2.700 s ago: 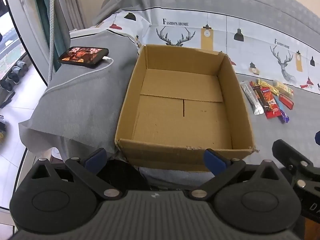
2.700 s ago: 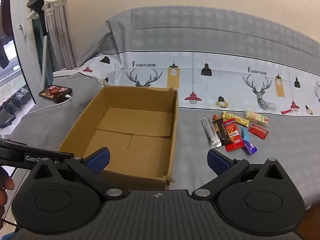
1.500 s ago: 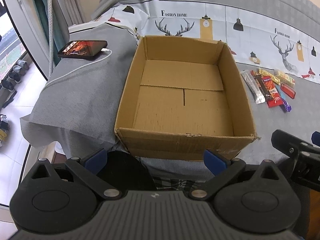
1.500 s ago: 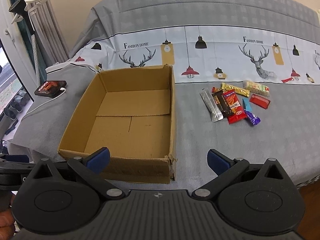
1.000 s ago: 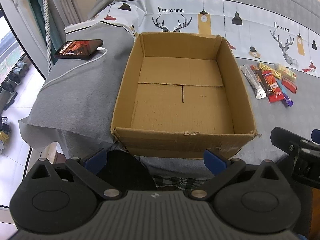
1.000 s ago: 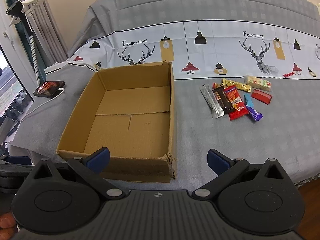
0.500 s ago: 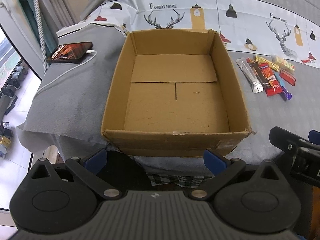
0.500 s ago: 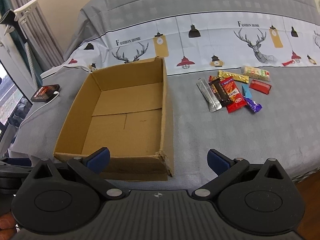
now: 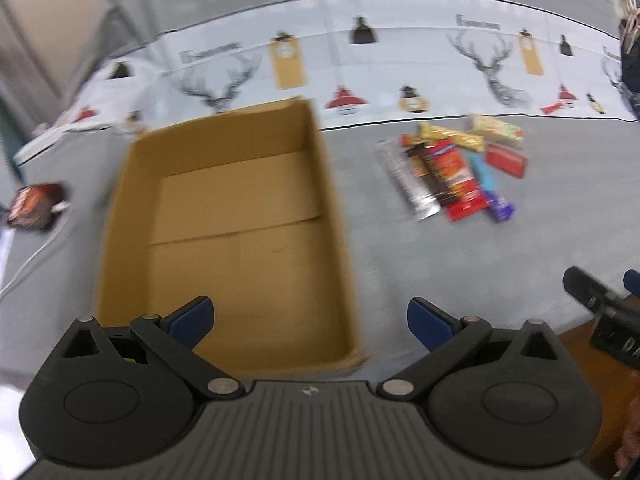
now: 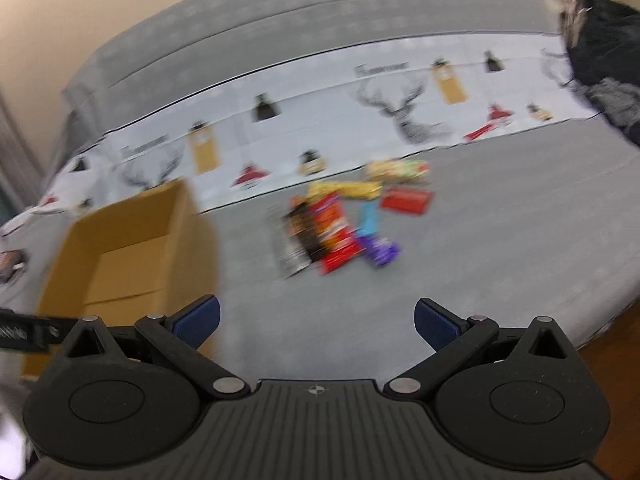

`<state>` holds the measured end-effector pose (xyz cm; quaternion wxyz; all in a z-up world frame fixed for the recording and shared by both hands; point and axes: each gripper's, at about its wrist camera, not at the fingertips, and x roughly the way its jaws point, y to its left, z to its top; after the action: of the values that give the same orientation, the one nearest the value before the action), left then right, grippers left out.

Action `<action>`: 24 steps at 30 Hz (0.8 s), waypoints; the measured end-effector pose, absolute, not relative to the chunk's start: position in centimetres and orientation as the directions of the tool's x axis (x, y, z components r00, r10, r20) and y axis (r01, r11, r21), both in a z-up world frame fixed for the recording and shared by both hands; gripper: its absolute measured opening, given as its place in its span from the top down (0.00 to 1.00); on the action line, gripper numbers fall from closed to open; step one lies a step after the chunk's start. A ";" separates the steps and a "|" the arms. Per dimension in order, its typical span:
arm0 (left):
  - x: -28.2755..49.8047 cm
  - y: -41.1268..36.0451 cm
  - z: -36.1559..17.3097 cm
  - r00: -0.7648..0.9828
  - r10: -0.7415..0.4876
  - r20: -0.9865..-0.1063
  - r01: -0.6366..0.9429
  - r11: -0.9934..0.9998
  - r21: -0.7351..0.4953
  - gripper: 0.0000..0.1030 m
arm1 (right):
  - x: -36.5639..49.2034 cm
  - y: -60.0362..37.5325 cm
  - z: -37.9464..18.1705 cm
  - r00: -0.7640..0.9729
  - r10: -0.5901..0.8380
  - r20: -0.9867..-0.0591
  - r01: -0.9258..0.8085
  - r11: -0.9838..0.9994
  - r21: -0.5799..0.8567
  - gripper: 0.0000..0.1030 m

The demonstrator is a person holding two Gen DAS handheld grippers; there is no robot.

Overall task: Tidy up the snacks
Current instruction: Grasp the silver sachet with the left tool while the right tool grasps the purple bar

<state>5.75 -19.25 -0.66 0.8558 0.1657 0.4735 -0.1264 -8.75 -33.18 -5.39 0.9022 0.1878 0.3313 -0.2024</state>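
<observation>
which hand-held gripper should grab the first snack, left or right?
Probably right. The right hand-held gripper is open and faces the snack pile almost head-on. The left hand-held gripper, also open, looks over the empty cardboard box, with the pile off to its right.

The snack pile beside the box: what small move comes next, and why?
Probably advance the right gripper, open and holding nothing, toward the snack pile ahead of it. The cardboard box holds no snacks yet.

Grey deer-print bedspread (image 10: 460, 272), beige wall (image 10: 80, 4)
</observation>
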 end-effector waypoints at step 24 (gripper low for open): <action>29.2 -37.3 -20.8 0.221 0.033 -0.975 0.221 0.972 0.083 0.00 | 9.6 -46.8 -23.6 0.558 -0.150 -0.816 0.278 0.960 0.013 0.00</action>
<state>29.21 -37.29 -20.84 0.7746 0.1022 0.6212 -0.0604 9.56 -46.79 -23.59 0.8797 0.0704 0.4543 -0.1219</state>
